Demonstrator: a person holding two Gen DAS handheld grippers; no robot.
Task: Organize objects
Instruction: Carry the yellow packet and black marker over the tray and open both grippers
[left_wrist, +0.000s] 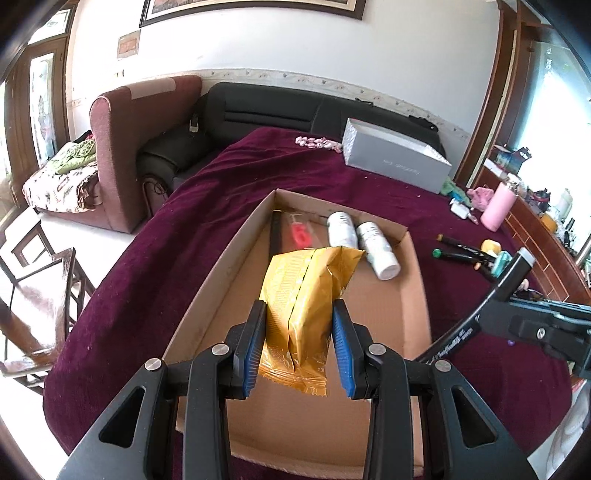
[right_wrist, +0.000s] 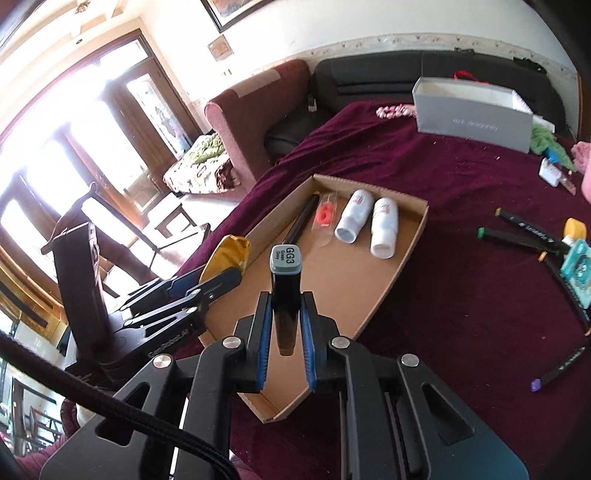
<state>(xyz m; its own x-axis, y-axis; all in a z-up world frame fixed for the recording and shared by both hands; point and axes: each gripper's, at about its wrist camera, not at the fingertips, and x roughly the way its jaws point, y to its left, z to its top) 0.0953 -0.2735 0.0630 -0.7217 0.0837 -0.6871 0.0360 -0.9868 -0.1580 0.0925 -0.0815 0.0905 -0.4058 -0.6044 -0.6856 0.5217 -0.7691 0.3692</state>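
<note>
My left gripper (left_wrist: 299, 314) is shut on a gold foil packet (left_wrist: 306, 295) and holds it above the open cardboard tray (left_wrist: 221, 280). My right gripper (right_wrist: 284, 306) is shut on a black marker (right_wrist: 285, 291) with a grey cap marked GG3, held over the tray's near end (right_wrist: 402, 254). In the tray lie two white bottles (right_wrist: 369, 221), a black marker (right_wrist: 304, 218) and a clear pack with a red piece (right_wrist: 327, 214). The left gripper with the gold packet (right_wrist: 225, 254) shows at the tray's left side in the right wrist view.
The tray sits on a maroon cloth (right_wrist: 461, 295). Loose markers (right_wrist: 524, 232), a teal box (right_wrist: 578, 266) and a yellow item (right_wrist: 576, 227) lie to the right. A grey box (right_wrist: 472, 114) stands at the back. A pink bottle (left_wrist: 498, 206) stands at the far right.
</note>
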